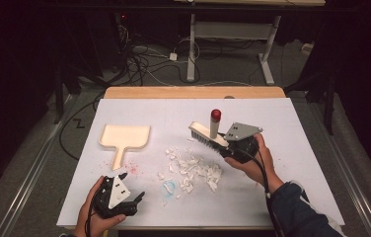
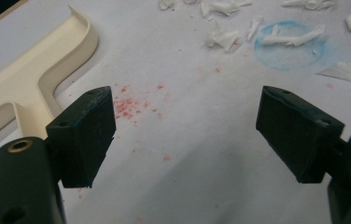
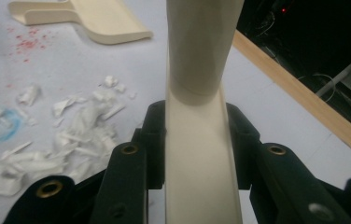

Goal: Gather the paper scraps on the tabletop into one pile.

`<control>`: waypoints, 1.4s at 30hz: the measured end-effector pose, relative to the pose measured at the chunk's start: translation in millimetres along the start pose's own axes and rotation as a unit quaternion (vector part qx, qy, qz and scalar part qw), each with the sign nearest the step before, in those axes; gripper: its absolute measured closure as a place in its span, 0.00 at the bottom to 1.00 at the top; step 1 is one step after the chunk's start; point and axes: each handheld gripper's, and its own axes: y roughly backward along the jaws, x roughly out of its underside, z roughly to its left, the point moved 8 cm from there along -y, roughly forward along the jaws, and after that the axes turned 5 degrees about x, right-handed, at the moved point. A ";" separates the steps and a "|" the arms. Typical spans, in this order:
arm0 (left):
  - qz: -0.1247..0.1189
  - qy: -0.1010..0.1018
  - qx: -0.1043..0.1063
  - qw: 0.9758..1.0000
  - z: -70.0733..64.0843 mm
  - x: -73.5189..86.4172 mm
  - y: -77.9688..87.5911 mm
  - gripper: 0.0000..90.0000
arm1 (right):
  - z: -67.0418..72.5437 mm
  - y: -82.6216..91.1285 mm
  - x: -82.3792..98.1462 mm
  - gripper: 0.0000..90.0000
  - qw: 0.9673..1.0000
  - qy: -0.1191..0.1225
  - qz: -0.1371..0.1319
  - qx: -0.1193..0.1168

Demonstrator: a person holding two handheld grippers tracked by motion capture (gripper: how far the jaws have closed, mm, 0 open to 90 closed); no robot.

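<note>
A cream hand brush with dark bristles and a red-capped upright handle hangs just above the white table cover, right of centre. My right gripper is shut on one end of the brush; in the right gripper view both black jaws clamp the cream brush body. A pile of white paper scraps lies in front of the brush. A cream dustpan rests flat at the left. My left gripper sits near the front edge, open, with only bare cover between its jaws.
Red specks and a blue chalky ring mark the white cover. The wooden table edge runs along the back. Beyond it lie a dark floor with cables and a white desk frame.
</note>
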 end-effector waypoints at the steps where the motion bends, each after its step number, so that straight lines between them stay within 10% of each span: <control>1: 0.000 0.001 0.000 1.000 0.1 0.0 -0.4 0.21 | -8.3 -6.8 -1.3 0.76 1.000 -0.005 0.001 0.006; 9: 0.003 -0.001 0.004 1.000 0.2 0.0 -2.7 0.21 | -23.1 -61.6 7.2 0.76 0.996 0.055 0.041 0.057; 13: 0.006 -0.004 0.006 1.000 0.3 1.0 -2.7 0.21 | -18.5 -87.3 14.0 0.76 0.996 0.072 0.039 0.046; 20: 0.007 -0.004 0.007 1.000 1.5 2.2 -2.2 0.21 | 18.0 -90.0 8.2 0.75 0.994 0.107 0.012 -0.035; 25: 0.008 -0.007 0.009 1.000 -1.7 1.2 -2.2 0.21 | 52.6 -69.2 5.5 0.75 0.982 0.137 -0.016 -0.126; 29: 0.006 -0.006 0.008 1.000 -2.4 -0.1 -2.2 0.21 | 63.1 -52.8 7.0 0.76 0.975 0.167 -0.022 -0.144; 35: 0.015 -0.007 0.004 1.000 0.3 1.5 -4.4 0.21 | 48.0 -41.7 -6.4 0.76 0.979 0.152 -0.042 -0.127; 42: 0.012 -0.002 0.006 1.000 2.5 2.0 -6.1 0.21 | 35.2 -76.8 -16.8 0.76 0.987 0.141 -0.022 -0.078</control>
